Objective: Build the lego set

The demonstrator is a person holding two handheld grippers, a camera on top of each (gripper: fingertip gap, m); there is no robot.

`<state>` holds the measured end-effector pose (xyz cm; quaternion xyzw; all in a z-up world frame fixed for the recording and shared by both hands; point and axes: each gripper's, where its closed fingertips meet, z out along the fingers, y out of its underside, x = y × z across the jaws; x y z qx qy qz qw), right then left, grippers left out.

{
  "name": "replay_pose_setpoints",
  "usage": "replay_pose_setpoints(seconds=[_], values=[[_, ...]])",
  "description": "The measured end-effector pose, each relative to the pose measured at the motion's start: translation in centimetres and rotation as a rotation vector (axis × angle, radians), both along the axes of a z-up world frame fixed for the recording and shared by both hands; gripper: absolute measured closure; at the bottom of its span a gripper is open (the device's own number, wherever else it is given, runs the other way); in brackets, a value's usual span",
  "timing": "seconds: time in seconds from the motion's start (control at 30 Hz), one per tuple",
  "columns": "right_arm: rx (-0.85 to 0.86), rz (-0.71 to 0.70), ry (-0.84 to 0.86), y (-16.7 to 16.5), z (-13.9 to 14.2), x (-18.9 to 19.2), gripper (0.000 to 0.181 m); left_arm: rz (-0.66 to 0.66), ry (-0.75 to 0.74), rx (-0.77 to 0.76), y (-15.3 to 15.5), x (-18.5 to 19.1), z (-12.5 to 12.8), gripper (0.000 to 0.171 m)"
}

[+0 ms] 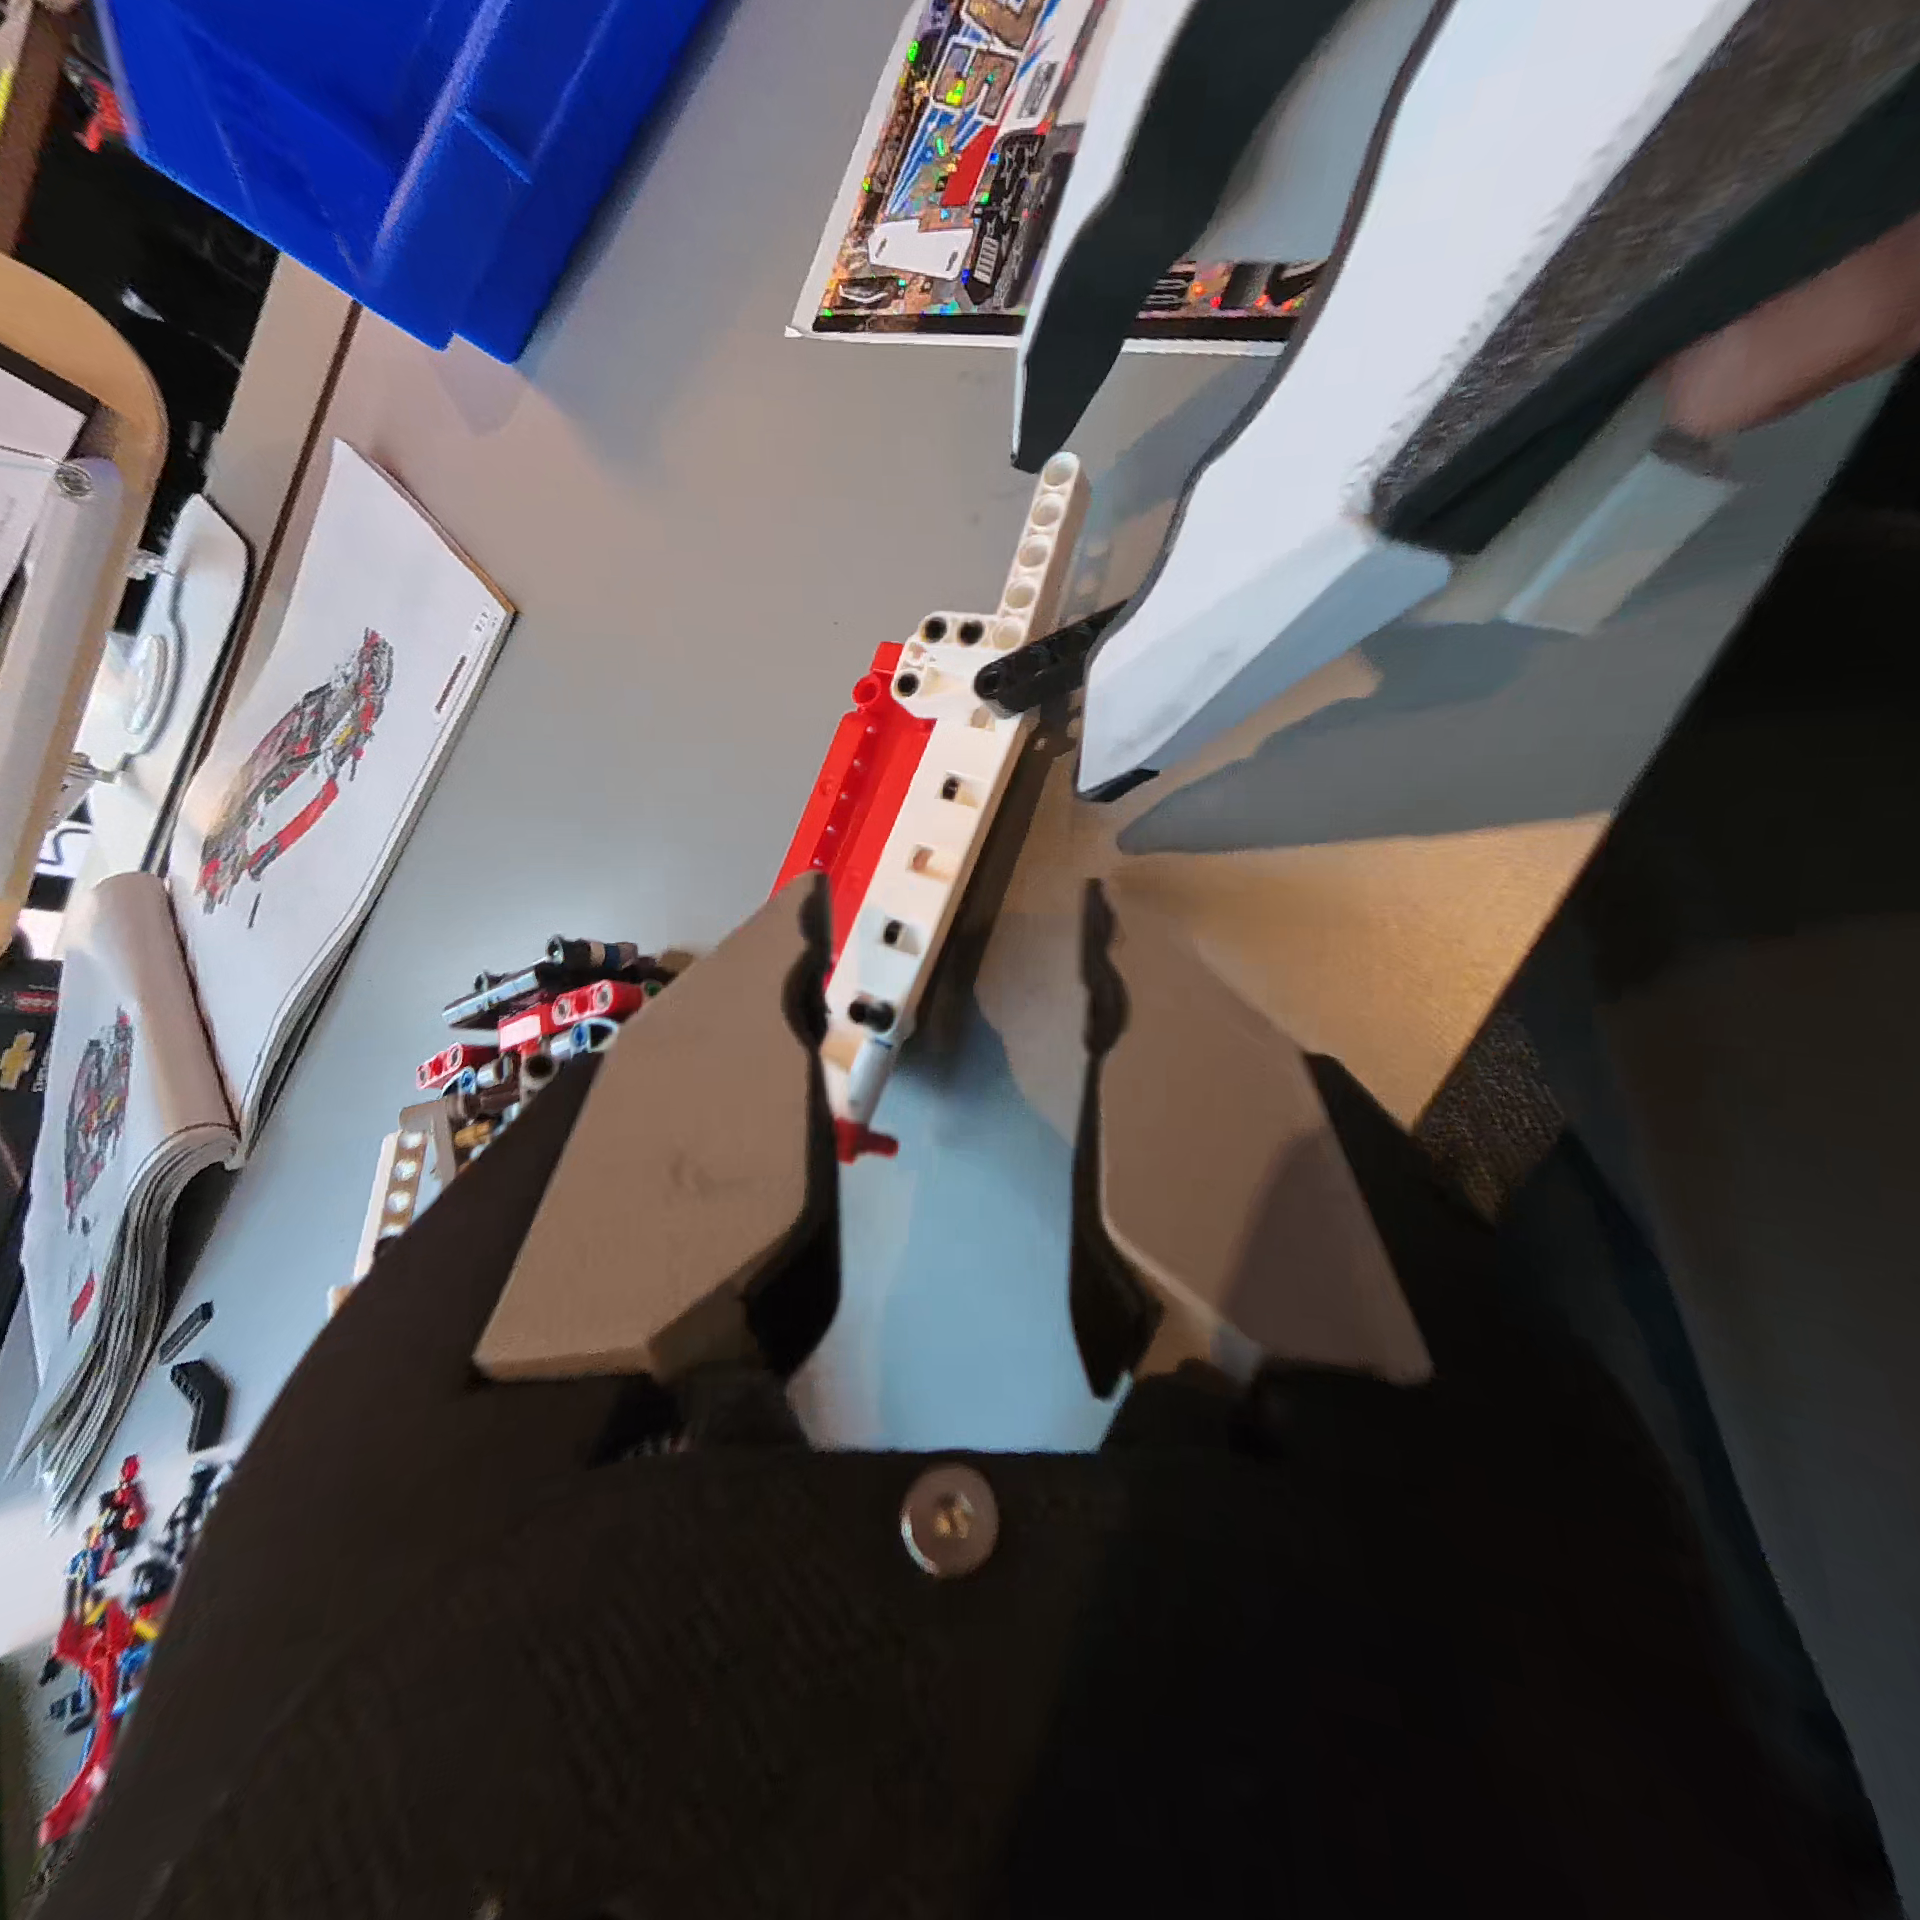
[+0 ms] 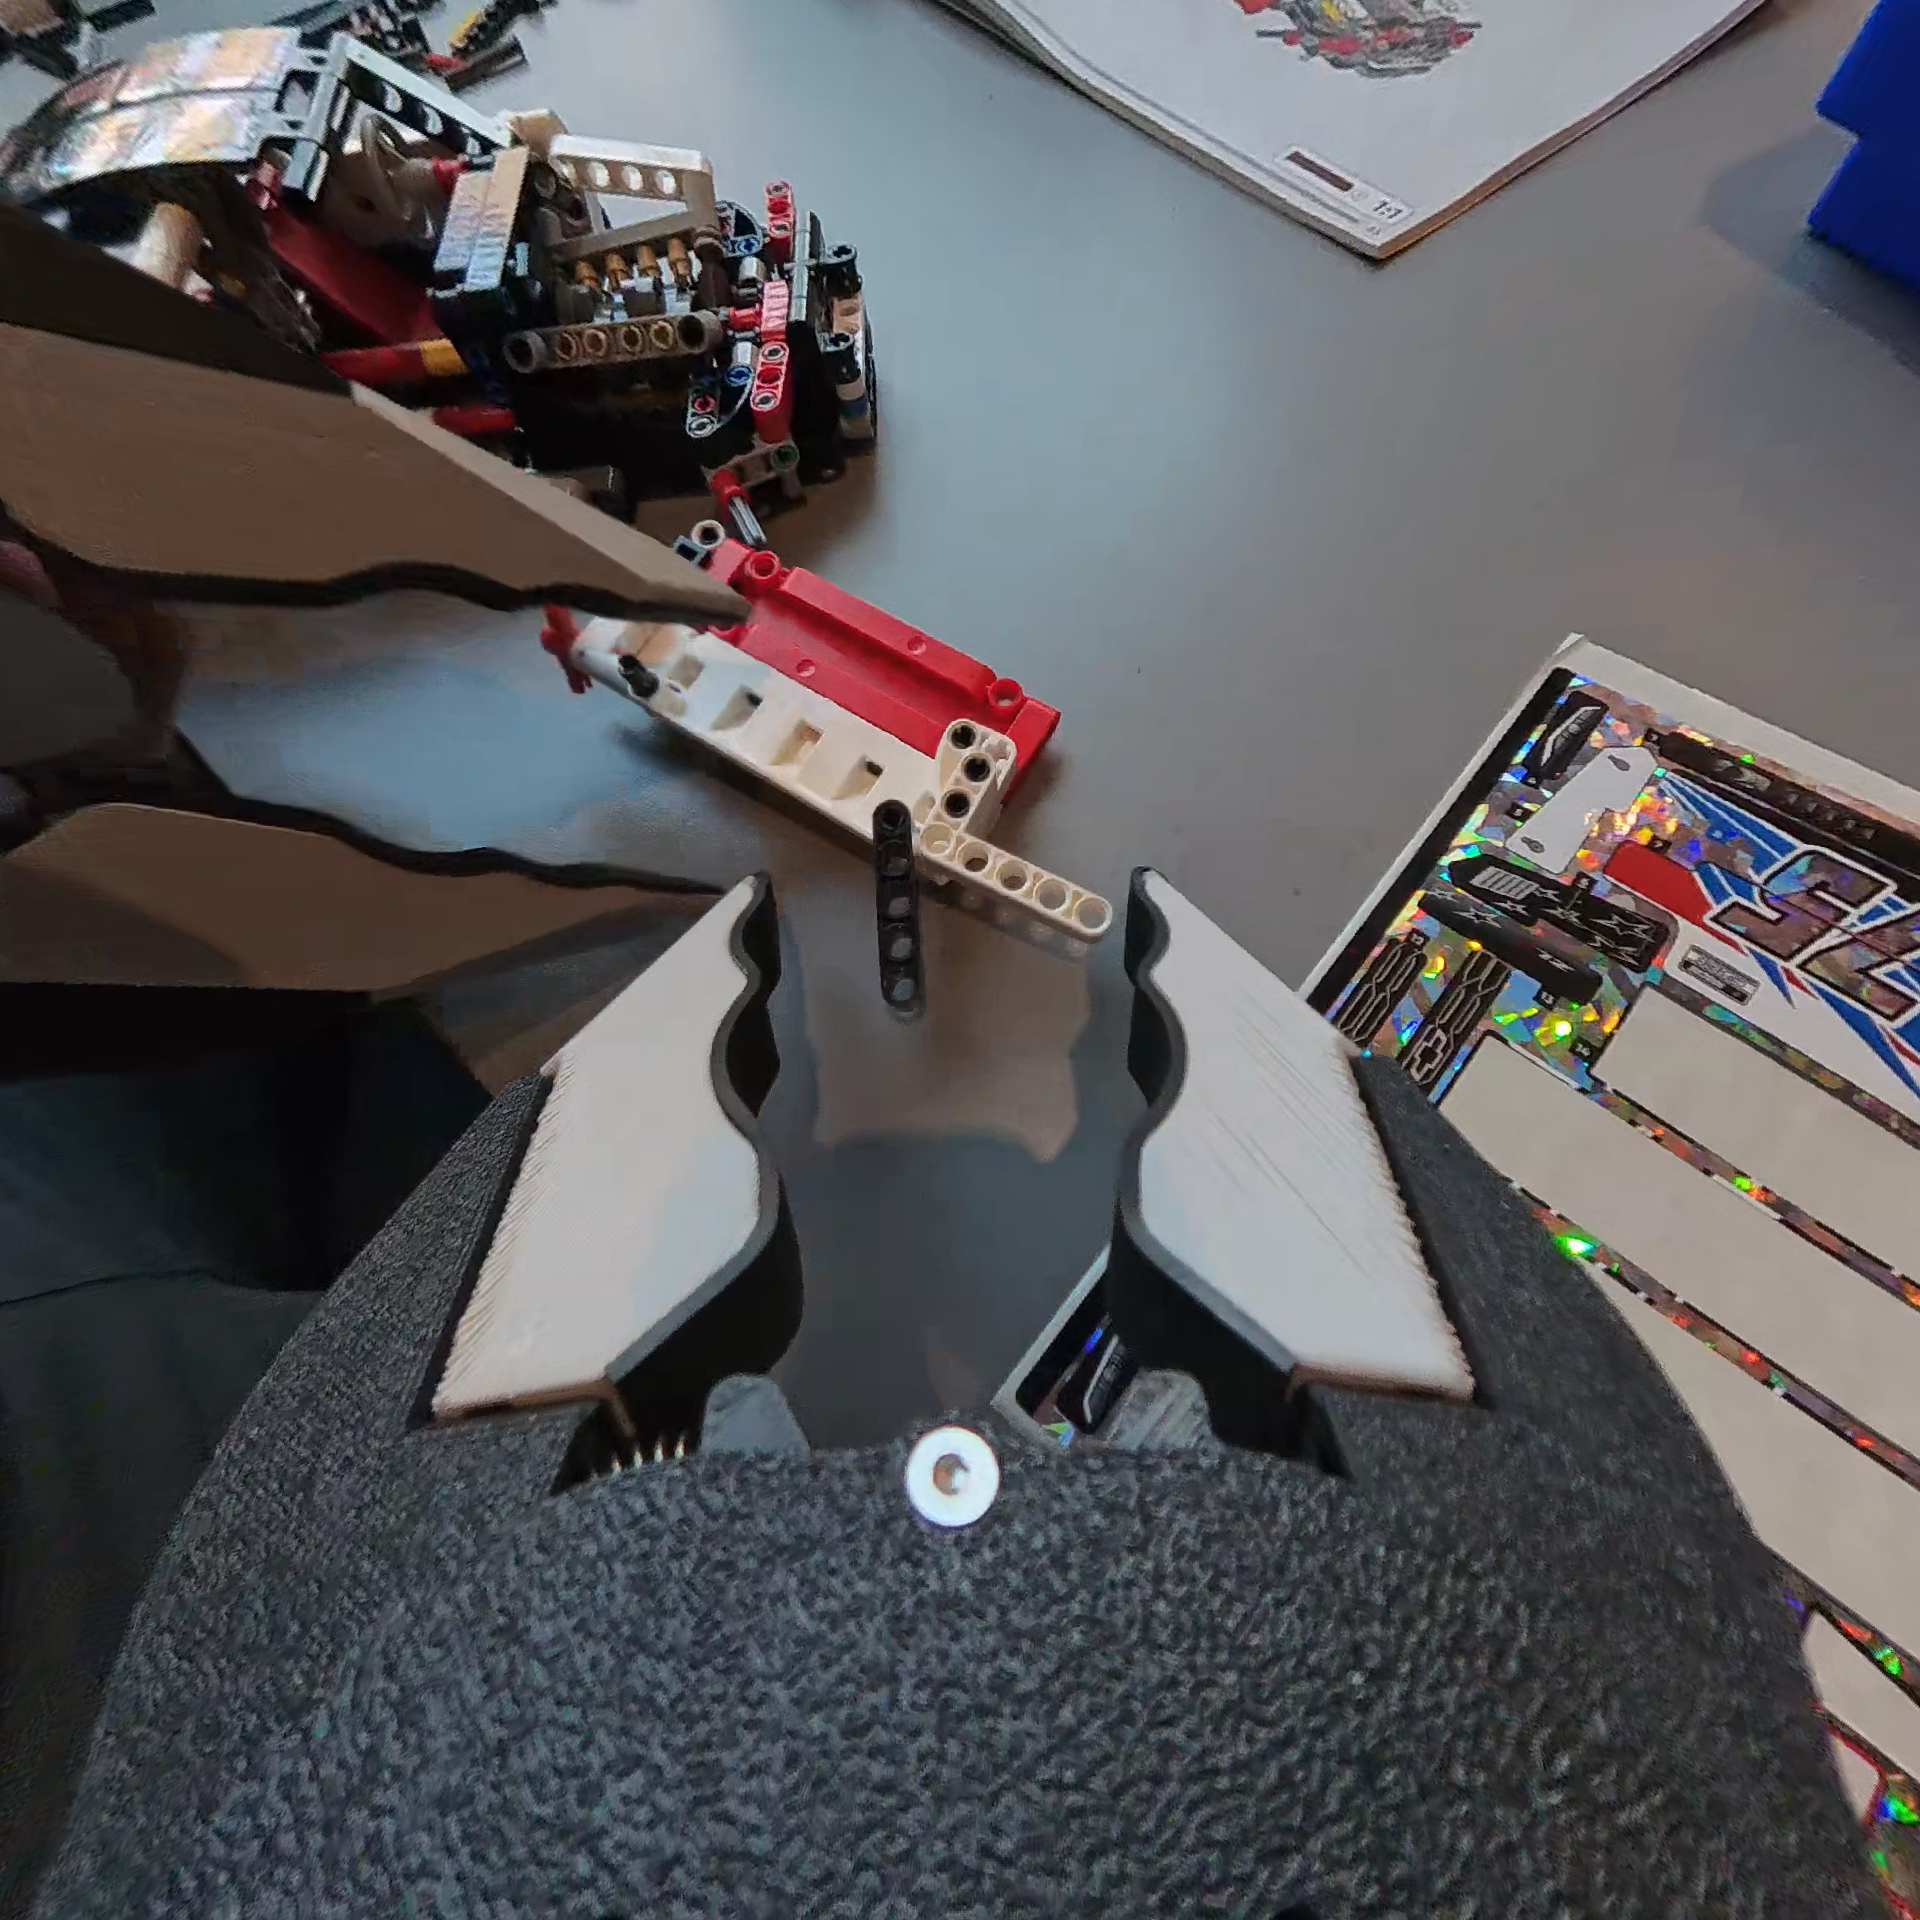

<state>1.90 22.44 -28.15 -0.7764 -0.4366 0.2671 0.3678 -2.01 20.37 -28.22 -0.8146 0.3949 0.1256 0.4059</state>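
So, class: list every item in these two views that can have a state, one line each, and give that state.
left gripper: open, one finger against the white-and-red sub-assembly's end
right gripper: open, empty
white-and-red sub-assembly: lying flat on the table, partly built
black beam: pinned to the sub-assembly, sticking out
instruction booklet: open
sticker sheet: flat, some stickers already removed
larger model: unfinished, resting on the table

both wrist views look down close along their own fingers from opposite sides, sharing the red-and-white lego subassembly (image 1: 914, 821) (image 2: 831, 717) on the grey table (image 1: 665, 540) (image 2: 1195, 436).
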Motion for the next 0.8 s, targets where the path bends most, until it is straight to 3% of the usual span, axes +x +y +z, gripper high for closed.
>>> replay_pose_setpoints(seconds=[0.13, 0.27, 0.37, 0.47, 0.6, 0.7, 0.8], values=[[-0.032, 0.014, 0.003, 0.0, -0.7, -0.2, 0.116, -0.023, -0.058, -0.013, -3.5, -0.3, 2.2, 0.108], [0.022, 0.039, -0.045, -0.1, -0.4, 0.7, 0.115, -0.126, -0.221, -0.105, -10.7, -0.1, 3.8, 0.107], [0.121, 0.075, -0.092, -0.1, 1.4, 2.0, 0.120, -0.157, -0.294, -0.202, -15.8, -2.2, 2.3, 0.120], [0.201, 0.187, -0.090, -1.9, 3.7, 1.3, 0.129, -0.130, -0.271, -0.250, -18.7, -5.2, -0.7, 0.124], [0.231, 0.359, -0.133, -5.0, 3.8, -2.4, 0.137, -0.130, -0.381, -0.309, -20.5, -6.0, -2.6, 0.125], [0.274, 0.421, -0.220, -5.5, 2.6, -5.1, 0.140, -0.155, -0.472, -0.296, -20.3, -5.5, -1.9, 0.123], [0.293, 0.483, -0.256, -5.8, 2.1, -7.4, 0.153, -0.195, -0.543, -0.287, -20.0, -5.0, -0.9, 0.119]])
